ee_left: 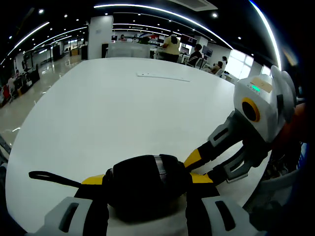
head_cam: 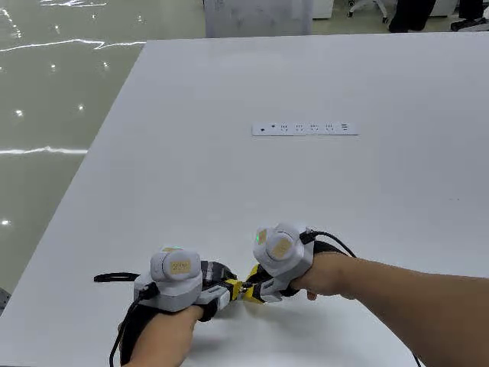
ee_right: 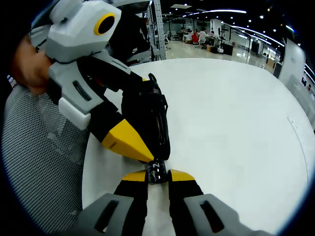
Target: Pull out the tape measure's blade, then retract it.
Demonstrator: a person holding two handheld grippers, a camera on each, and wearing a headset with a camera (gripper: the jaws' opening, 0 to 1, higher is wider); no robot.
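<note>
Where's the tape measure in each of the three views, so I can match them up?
Head view: tape measure at bottom centre, between left gripper and right gripper.
Left gripper view: bottom centre, clamped in the left tongs.
Right gripper view: centre-left, its blade nipped by the right tongs.
Shared landmark: white power strip, in head and left gripper views.

The two hands are low and close together. The left hand (head_cam: 166, 329) holds the left gripper (head_cam: 219, 292) pointing to the right, and its jaws are closed around the tape measure (ee_left: 146, 189). The right hand (head_cam: 327, 275) holds the right gripper (head_cam: 254, 290) pointing to the left, and the right forearm (head_cam: 416, 306) comes in from the right. Its jaws pinch the tip of the blade (ee_right: 157, 171). The tips of the two grippers almost meet.
</note>
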